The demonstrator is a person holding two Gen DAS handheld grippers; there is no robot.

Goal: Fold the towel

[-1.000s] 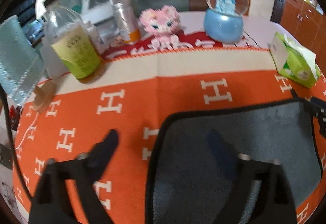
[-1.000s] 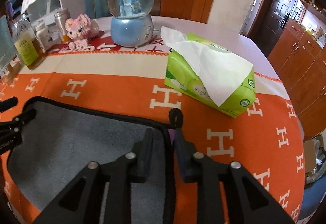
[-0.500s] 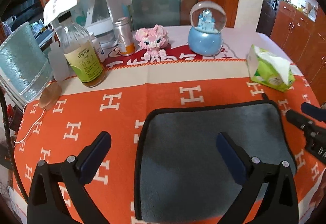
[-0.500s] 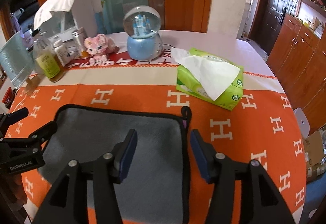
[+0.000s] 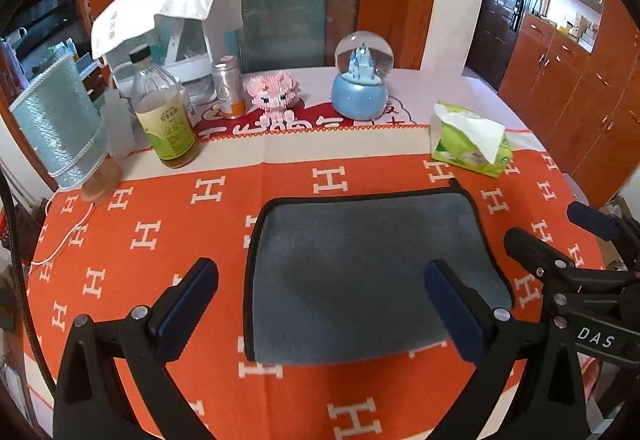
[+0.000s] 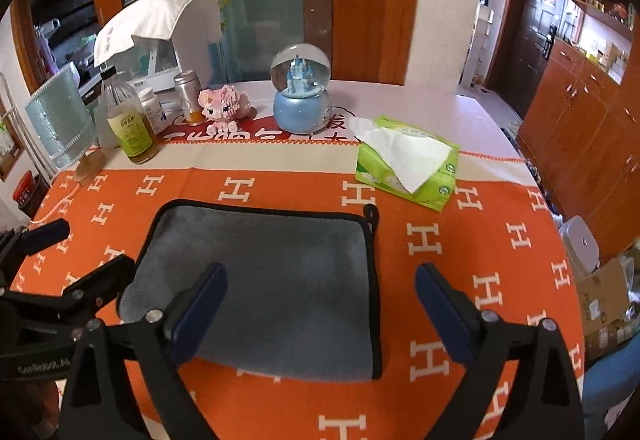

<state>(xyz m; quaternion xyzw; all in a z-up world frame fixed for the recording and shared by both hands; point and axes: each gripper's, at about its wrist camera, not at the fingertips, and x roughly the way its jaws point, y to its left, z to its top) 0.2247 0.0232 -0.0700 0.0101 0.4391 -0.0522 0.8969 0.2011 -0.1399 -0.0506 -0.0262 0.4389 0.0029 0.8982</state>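
A grey towel with a black hem (image 5: 360,272) lies folded flat on the orange tablecloth; it also shows in the right wrist view (image 6: 280,280). My left gripper (image 5: 320,304) is open and empty, raised above the towel's near edge. My right gripper (image 6: 320,304) is open and empty, raised above the towel's right side. The right gripper also shows at the right edge of the left wrist view (image 5: 560,236). The left gripper shows at the left edge of the right wrist view (image 6: 68,256).
At the back of the table stand a green tissue pack (image 6: 408,163), a blue snow globe (image 6: 302,95), a pink toy (image 6: 224,107), a can (image 5: 228,91), a bottle (image 5: 164,119) and a teal lamp shade (image 5: 60,123). A white cord (image 5: 68,236) lies at the left.
Both grippers have opened wide and pulled up and back from the towel. The right gripper let go of the towel's corner. The towel lies still.
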